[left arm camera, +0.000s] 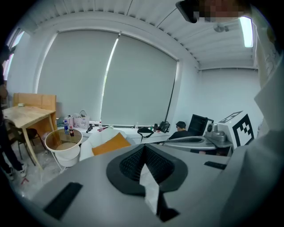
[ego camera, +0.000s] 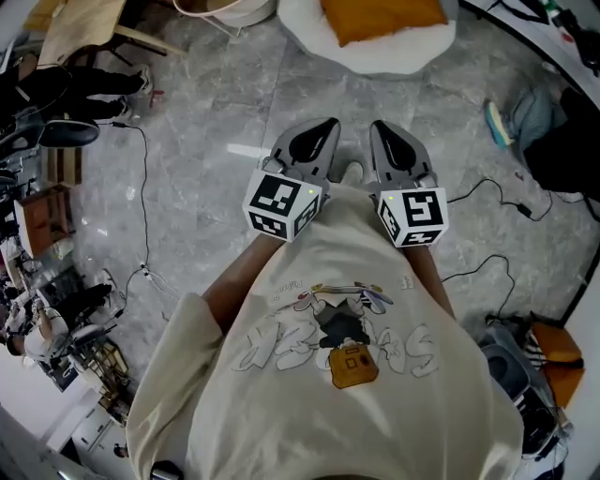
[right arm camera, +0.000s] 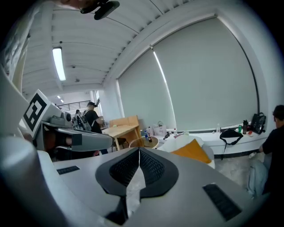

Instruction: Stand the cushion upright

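Observation:
An orange cushion [ego camera: 380,19] lies on a white padded seat [ego camera: 375,54] at the far side of the grey floor. It also shows in the left gripper view as the cushion [left arm camera: 111,144], and in the right gripper view as the cushion [right arm camera: 191,150]. I hold both grippers side by side in front of my chest, well short of the seat. My left gripper [ego camera: 330,123] is shut with nothing in it, its jaws [left arm camera: 144,147] closed together. My right gripper [ego camera: 380,125] is also shut and empty, jaws [right arm camera: 139,150] meeting at the tip.
A round glass side table [left arm camera: 63,139] and a wooden table [left arm camera: 26,115] stand left of the seat. Cables [ego camera: 145,187] trail over the floor on the left, and a shoe [ego camera: 497,122] and bags lie on the right. A person [right arm camera: 91,117] stands in the background.

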